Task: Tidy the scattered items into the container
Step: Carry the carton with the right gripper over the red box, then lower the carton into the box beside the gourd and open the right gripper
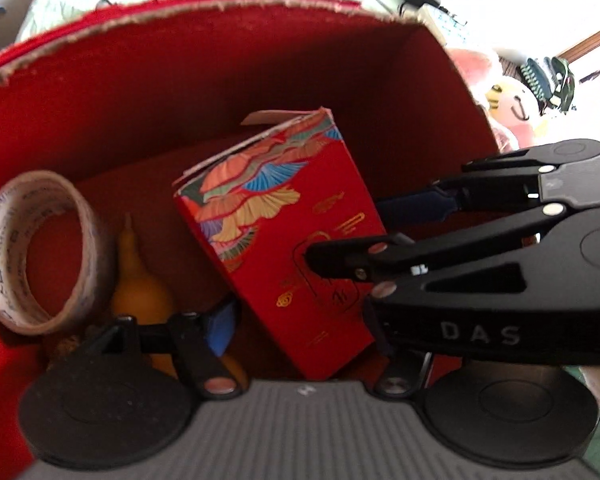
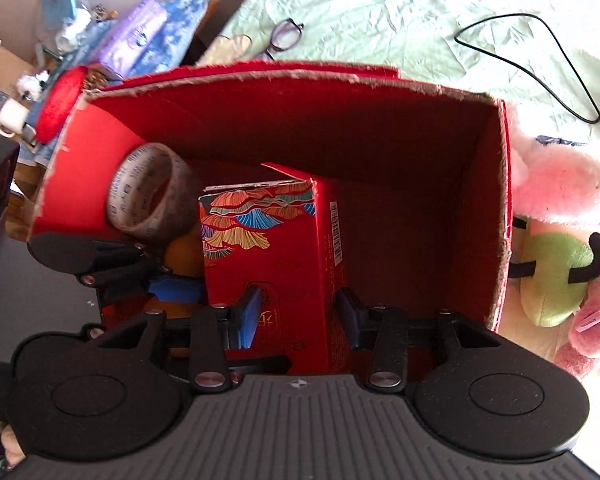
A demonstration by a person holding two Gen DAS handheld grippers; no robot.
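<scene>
Both grippers point steeply down into the big red box (image 2: 496,200), which sits on a pale green sheet (image 2: 380,20). The right gripper (image 2: 296,312) straddles a small red carton (image 2: 268,252) with fan patterns; its blue pads (image 2: 248,316) lie against the carton's two sides, so it is clamped on the carton, which stands tilted on the box floor near the middle. The left gripper (image 1: 296,320) comes in beside it on the carton's left side; in its own view one blue pad (image 1: 220,328) shows near an orange gourd (image 1: 140,284), but the other finger is hidden behind the right gripper's body, so I cannot tell whether it holds anything. A roll of tape (image 1: 44,252) stands on edge against the box's left wall, touching the gourd. Glasses (image 2: 284,36) and a black cable (image 2: 540,72) lie on the sheet, and a pink plush toy (image 2: 560,200) rests just outside the box's right wall.
</scene>
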